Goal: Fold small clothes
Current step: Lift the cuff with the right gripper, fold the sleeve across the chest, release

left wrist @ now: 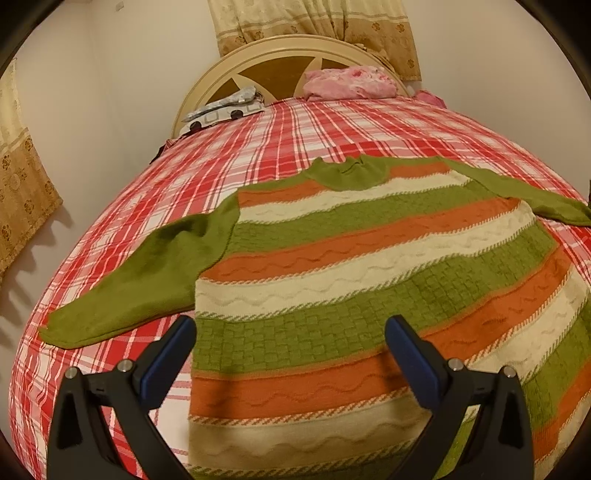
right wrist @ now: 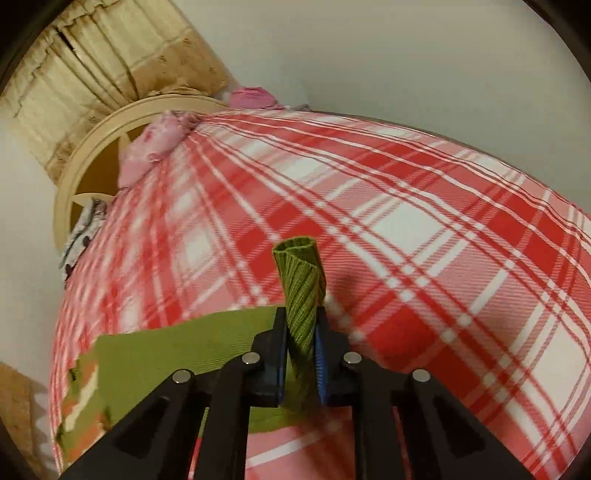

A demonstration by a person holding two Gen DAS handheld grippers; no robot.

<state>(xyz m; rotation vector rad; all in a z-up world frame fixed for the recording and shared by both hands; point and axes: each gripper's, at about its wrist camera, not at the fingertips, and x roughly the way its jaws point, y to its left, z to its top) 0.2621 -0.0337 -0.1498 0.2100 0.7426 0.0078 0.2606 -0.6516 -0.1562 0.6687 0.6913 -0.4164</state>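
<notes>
A small knitted sweater (left wrist: 369, 266) with green, orange and cream stripes lies flat on the bed, neck away from me. Its left green sleeve (left wrist: 147, 280) stretches out to the left. My left gripper (left wrist: 291, 328) is open above the sweater's lower left part, holding nothing. My right gripper (right wrist: 301, 317) is shut on the ribbed green cuff (right wrist: 301, 280) of the right sleeve, which sticks up between the fingers. The sleeve cloth (right wrist: 177, 347) trails off to the left toward the striped body (right wrist: 79, 410).
The bed has a red and white plaid sheet (left wrist: 229, 162). A round cream headboard (left wrist: 280, 48) stands at the far end, with pink bedding (left wrist: 347, 83) and a grey-white bundle (left wrist: 221, 109) by it. Curtains (left wrist: 314, 22) hang behind. Walls lie to the left.
</notes>
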